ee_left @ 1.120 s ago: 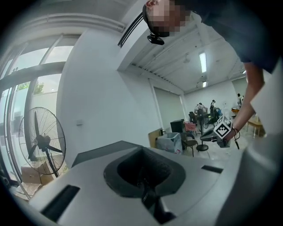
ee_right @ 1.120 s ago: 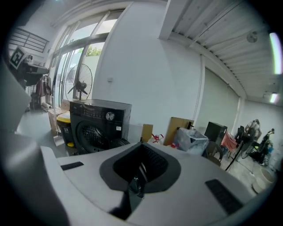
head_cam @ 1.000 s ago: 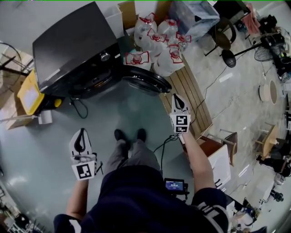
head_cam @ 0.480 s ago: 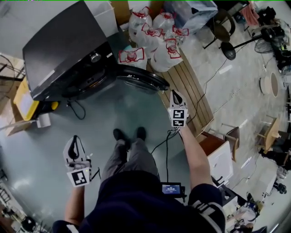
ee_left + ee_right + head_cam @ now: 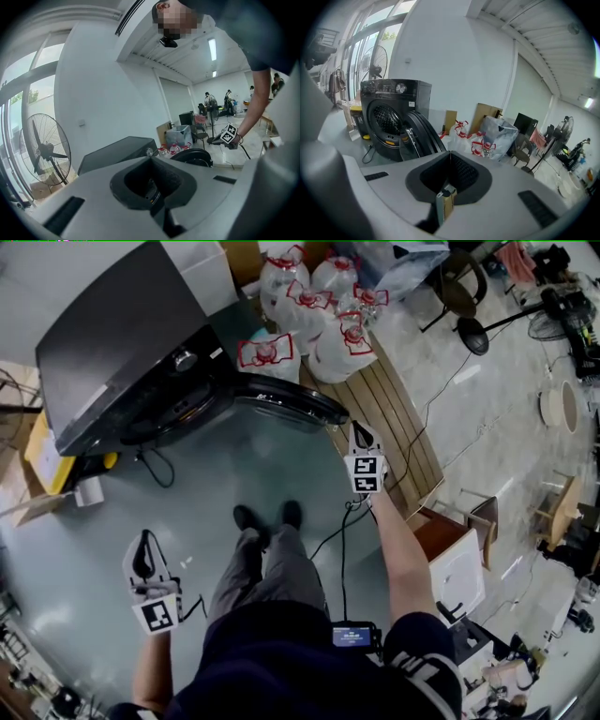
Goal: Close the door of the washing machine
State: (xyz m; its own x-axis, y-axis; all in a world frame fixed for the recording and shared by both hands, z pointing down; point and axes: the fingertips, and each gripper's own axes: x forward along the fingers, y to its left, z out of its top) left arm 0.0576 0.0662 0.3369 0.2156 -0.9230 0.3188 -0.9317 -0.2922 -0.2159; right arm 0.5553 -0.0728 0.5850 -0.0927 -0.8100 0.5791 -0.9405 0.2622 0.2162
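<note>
The black washing machine (image 5: pixel 122 343) stands at the upper left of the head view. Its round door (image 5: pixel 291 401) hangs open toward the right. My right gripper (image 5: pixel 357 434) hovers just right of the door's outer edge, apart from it, jaws shut and empty. In the right gripper view the machine (image 5: pixel 393 110) and its open door (image 5: pixel 419 136) lie ahead to the left of the shut right gripper (image 5: pixel 450 153). My left gripper (image 5: pixel 143 554) hangs low at the left, far from the machine, shut on nothing. The left gripper (image 5: pixel 151 161) faces the machine (image 5: pixel 117 152) and door (image 5: pixel 192 157).
Several large water bottles (image 5: pixel 309 306) sit behind the door, on and beside a wooden pallet (image 5: pixel 394 418). A cable (image 5: pixel 342 540) runs across the floor by my feet (image 5: pixel 267 517). A white cabinet (image 5: pixel 459 573) stands at the right, a yellow box (image 5: pixel 42 451) left of the machine.
My right gripper has sunk and edged closer to the open door's rim. My left gripper has dropped lower, toward the left. The door stands as before.
</note>
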